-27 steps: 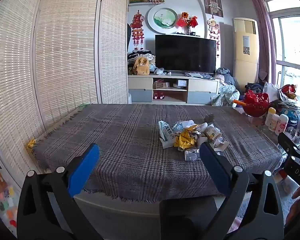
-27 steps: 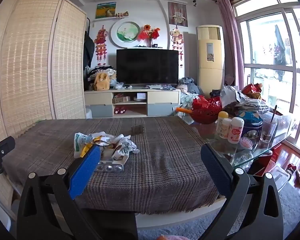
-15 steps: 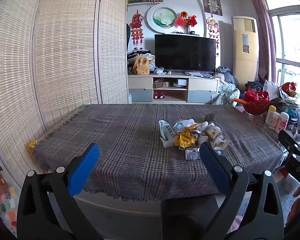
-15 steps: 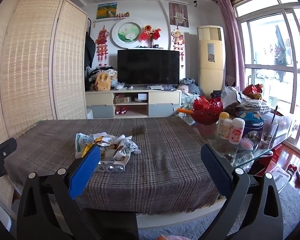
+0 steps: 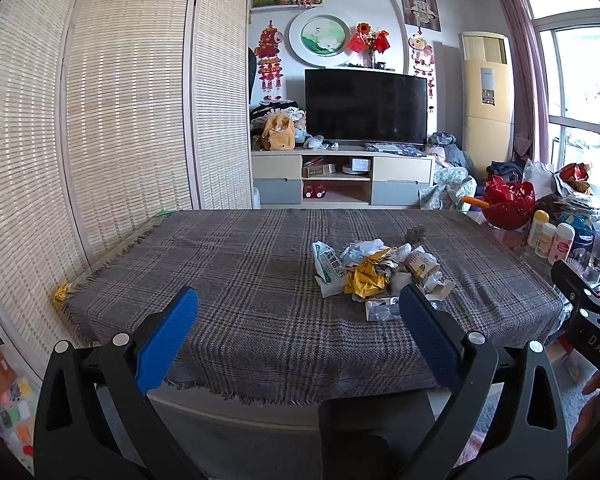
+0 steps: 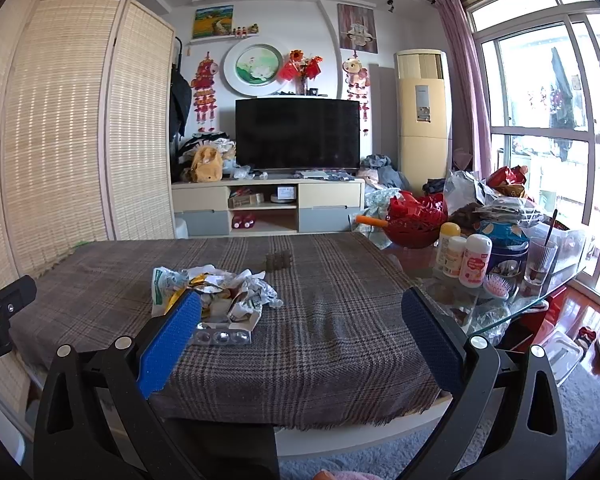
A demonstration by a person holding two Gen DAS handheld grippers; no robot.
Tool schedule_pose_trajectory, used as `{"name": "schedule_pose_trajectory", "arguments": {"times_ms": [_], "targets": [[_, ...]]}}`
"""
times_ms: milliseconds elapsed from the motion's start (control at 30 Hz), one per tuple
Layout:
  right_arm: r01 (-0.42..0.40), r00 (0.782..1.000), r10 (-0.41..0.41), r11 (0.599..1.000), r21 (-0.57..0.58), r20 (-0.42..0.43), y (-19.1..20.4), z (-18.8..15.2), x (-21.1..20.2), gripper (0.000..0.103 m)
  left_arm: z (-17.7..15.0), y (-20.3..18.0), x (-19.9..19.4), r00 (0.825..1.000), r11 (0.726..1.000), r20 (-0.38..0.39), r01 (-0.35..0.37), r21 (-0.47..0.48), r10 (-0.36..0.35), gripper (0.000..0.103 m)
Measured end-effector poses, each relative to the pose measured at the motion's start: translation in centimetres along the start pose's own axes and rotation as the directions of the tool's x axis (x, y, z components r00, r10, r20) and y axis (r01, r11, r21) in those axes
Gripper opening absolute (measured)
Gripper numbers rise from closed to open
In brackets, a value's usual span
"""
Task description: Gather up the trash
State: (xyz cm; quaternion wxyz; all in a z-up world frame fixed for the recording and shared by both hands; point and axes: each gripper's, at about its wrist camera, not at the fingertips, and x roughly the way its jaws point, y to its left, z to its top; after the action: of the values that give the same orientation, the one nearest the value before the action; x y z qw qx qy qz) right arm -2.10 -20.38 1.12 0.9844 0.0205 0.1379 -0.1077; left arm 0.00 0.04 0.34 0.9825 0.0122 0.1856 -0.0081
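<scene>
A pile of trash (image 5: 376, 270) lies on the plaid tablecloth (image 5: 240, 272): crumpled white paper, a yellow wrapper, a green-and-white packet and a clear blister pack. It also shows in the right wrist view (image 6: 216, 294). My left gripper (image 5: 298, 310) is open and empty, held before the table's near edge, the pile just beyond its right finger. My right gripper (image 6: 300, 310) is open and empty, with the pile behind its left finger (image 6: 168, 344).
A small dark object (image 6: 278, 259) stands on the cloth behind the pile. At the right, a glass table part holds bottles (image 6: 466, 258), a red basket (image 6: 418, 220), a cup (image 6: 540, 266) and bags. A woven screen (image 5: 120, 120) stands left; a TV (image 5: 366, 108) is at the back.
Both grippers have shifted slightly toward the table; the pile sits a little nearer in both views. The jaws stay open.
</scene>
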Motion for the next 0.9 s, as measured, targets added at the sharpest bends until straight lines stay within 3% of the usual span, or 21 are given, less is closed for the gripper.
{"name": "schedule_pose_trajectory", "arguments": {"times_ms": [900], "targets": [[-0.012, 1.000, 0.012, 1.000, 0.003, -0.005, -0.12, -0.38, 0.36, 0.100, -0.06, -0.56, 0.04, 1.000, 1.000, 0.005, -0.016, 0.013, 0.016, 0.095]]}}
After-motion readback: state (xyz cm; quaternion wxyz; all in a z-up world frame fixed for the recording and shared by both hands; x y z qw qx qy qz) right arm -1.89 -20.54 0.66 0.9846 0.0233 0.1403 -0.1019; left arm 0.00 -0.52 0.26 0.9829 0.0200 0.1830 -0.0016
